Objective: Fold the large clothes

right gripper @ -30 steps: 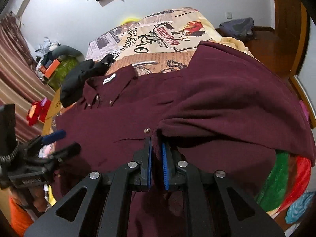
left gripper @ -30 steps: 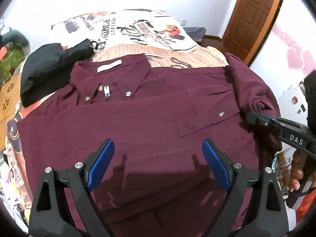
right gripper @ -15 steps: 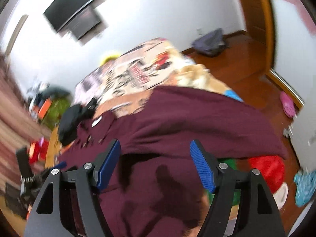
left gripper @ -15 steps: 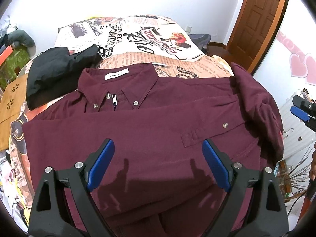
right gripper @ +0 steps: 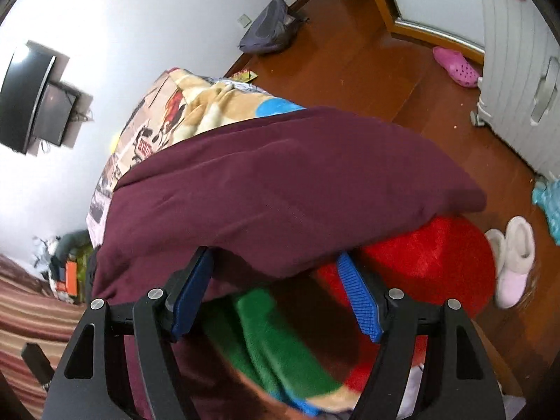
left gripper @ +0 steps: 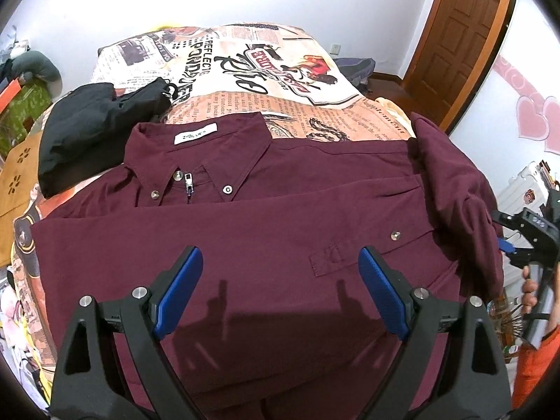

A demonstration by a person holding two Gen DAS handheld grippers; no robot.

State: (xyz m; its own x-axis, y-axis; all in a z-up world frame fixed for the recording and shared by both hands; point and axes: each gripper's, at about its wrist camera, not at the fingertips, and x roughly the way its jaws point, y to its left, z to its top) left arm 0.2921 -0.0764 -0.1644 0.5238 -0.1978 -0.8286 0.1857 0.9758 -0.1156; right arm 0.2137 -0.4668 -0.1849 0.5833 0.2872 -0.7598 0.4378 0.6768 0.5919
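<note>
A maroon button-up shirt (left gripper: 280, 231) lies face up on the bed, collar toward the far end, with one sleeve folded across its chest. My left gripper (left gripper: 280, 255) hovers open over the shirt's lower front, nothing between its blue pads. At the bed's right side my right gripper (right gripper: 275, 257) is open; the hanging edge of the shirt (right gripper: 280, 189) dips between its fingers, and the pads do not press on it. In the left wrist view the right gripper (left gripper: 518, 241) shows at the far right, just past the draped shoulder.
A black garment (left gripper: 87, 129) lies left of the collar on the printed bedspread (left gripper: 262, 70). A red and green blanket (right gripper: 420, 255) hangs under the shirt's edge. Slippers (right gripper: 514, 262), a pink shoe (right gripper: 455, 66) and a bag (right gripper: 269, 28) lie on the wooden floor beside a white cabinet (right gripper: 525, 70).
My right gripper let go of the sleeve cuff on the shirt front, opened, and swung out to the bed's right side while rolling. The left gripper stayed put.
</note>
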